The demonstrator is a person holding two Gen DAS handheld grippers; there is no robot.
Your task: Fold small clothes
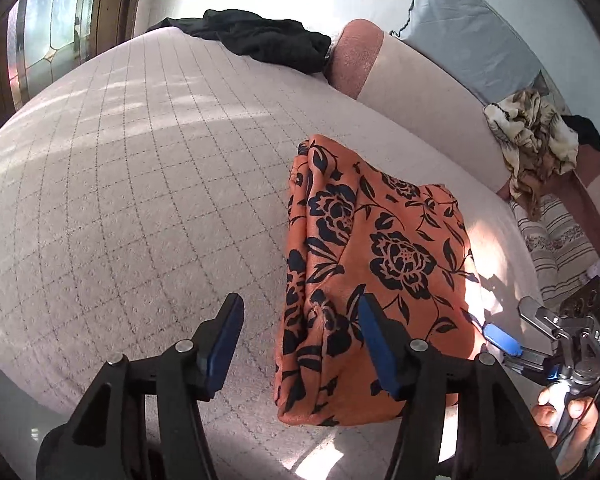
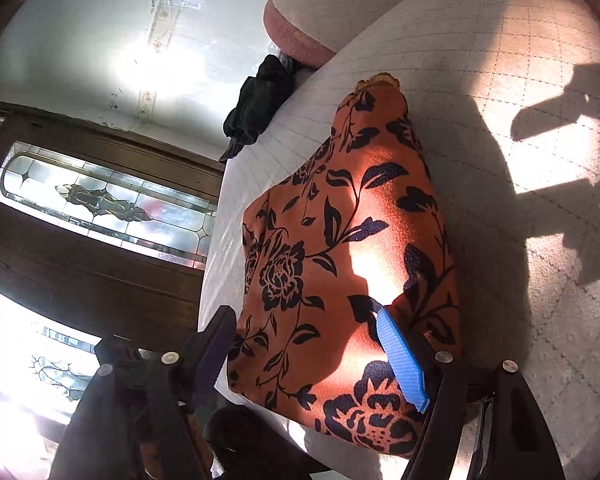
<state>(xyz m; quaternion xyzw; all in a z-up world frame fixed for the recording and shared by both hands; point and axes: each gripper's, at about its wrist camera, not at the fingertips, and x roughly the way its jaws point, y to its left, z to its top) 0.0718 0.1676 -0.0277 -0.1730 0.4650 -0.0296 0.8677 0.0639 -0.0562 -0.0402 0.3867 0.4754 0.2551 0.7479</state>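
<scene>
An orange garment with a dark floral print [image 1: 364,272] lies folded into a rough rectangle on the quilted bed cover [image 1: 140,184]. My left gripper [image 1: 300,316] is open just above the cover, its right finger over the garment's near left edge. My right gripper [image 2: 304,336] is open, hovering over the same garment [image 2: 340,248]; its blue pad [image 2: 404,360] sits against the cloth. The right gripper also shows in the left wrist view [image 1: 500,332] at the garment's right edge.
A black garment [image 1: 260,38] lies at the far end of the bed beside a pink bolster [image 1: 356,56]. A grey pillow [image 1: 468,40], a beige patterned cloth [image 1: 536,136] and a striped cushion [image 1: 560,240] lie to the right. A stained-glass door [image 2: 108,204] stands beyond.
</scene>
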